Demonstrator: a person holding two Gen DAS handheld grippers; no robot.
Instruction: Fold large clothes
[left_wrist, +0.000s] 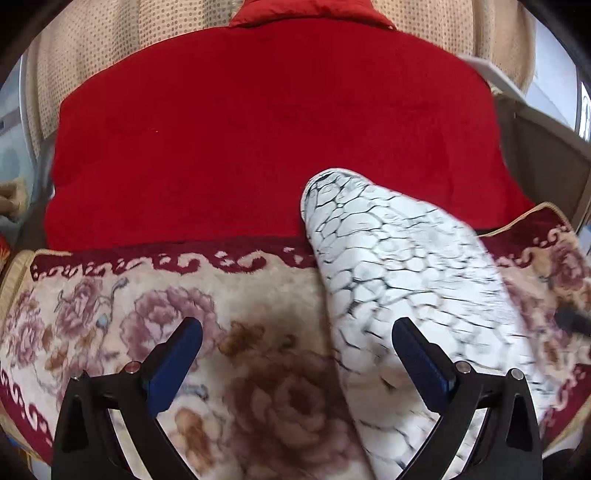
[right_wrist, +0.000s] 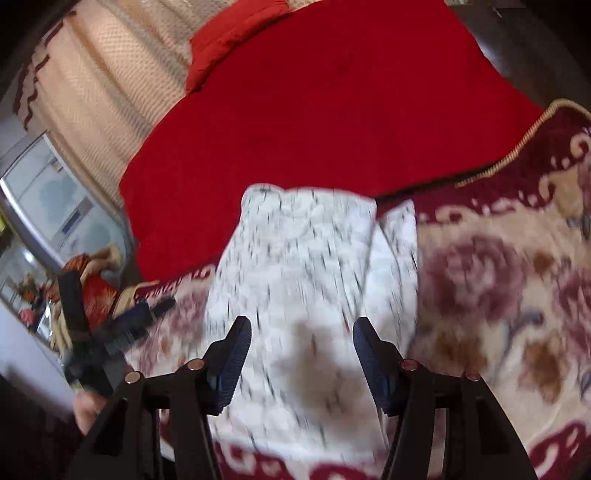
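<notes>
A white garment (left_wrist: 388, 266) with a black crackle print lies folded into a long strip on the floral blanket (left_wrist: 110, 314). Its far end rests on the red blanket (left_wrist: 258, 129). My left gripper (left_wrist: 297, 332) hovers open and wide above the floral blanket, its right finger over the garment's edge, nothing between the pads. In the right wrist view the same garment (right_wrist: 295, 258) lies blurred below my right gripper (right_wrist: 302, 332), whose jaws stand apart and clear of the cloth. The left gripper (right_wrist: 110, 332) shows blurred at the left there, held by a hand (right_wrist: 85, 406).
The red blanket (right_wrist: 332, 110) covers the far half of the bed, with a red pillow (right_wrist: 221, 44) behind it and a beige curtain (right_wrist: 92, 92) beyond. The floral blanket (right_wrist: 498, 277) has a dark red border. Cluttered items (right_wrist: 92, 280) sit at the left.
</notes>
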